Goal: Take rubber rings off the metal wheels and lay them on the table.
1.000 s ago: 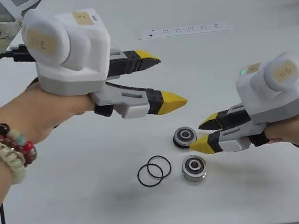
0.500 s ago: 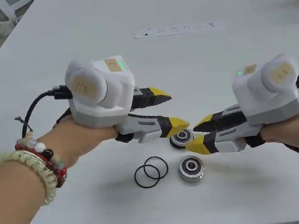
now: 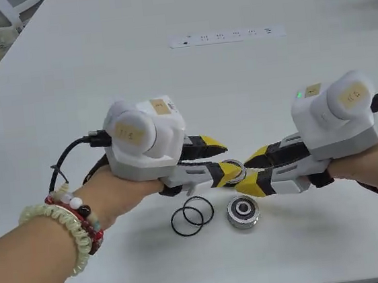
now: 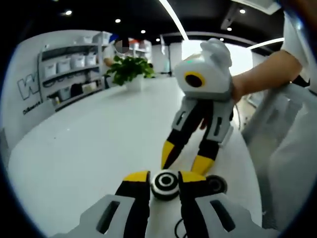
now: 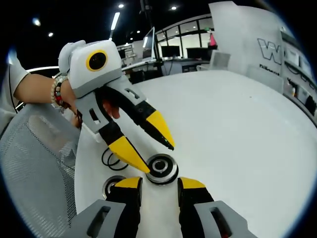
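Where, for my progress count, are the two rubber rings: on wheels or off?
Off: both rubber rings lie loose on the table, overlapping.

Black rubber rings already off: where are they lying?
In the head view the two rings lie overlapping, left of the loose metal wheel, near the left gripper.

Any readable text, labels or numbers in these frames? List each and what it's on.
"W": large letter opening a cut-off word on the wall; the small line under it is unreadable.
Tan stickers on the left hand-held gripper and the right hand-held gripper: writing too blurred to read.
Power strip on the table: markings too small to read.
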`<action>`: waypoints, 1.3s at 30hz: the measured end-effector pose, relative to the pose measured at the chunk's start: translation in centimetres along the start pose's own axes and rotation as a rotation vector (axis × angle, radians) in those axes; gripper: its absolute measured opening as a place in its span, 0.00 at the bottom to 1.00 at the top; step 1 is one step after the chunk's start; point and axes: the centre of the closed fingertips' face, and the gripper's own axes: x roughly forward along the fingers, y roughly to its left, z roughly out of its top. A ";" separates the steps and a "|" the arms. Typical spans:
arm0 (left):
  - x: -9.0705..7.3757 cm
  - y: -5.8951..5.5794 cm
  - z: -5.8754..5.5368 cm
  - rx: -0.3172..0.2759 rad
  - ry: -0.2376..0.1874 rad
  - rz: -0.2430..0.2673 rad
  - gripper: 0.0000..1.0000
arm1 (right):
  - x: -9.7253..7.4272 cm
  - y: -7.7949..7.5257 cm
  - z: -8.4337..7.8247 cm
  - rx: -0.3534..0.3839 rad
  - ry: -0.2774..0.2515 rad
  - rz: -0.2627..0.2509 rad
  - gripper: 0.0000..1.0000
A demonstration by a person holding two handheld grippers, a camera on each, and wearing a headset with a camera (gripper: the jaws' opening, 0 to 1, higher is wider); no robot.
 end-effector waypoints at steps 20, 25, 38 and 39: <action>0.1 0.0 -0.7 -0.046 0.013 0.026 0.14 | 0.0 -0.7 0.3 -0.035 -0.006 -0.021 0.23; 0.0 0.0 -0.8 -0.049 0.011 0.030 0.14 | 0.0 -0.6 0.2 -0.049 0.002 -0.023 0.21; 0.0 0.0 -0.8 -0.059 0.003 0.039 0.14 | -0.1 -0.5 0.0 -0.086 0.019 -0.012 0.15; 0.0 0.0 -0.8 -0.060 0.003 0.039 0.14 | -0.1 -0.5 -0.1 -0.085 0.019 -0.011 0.15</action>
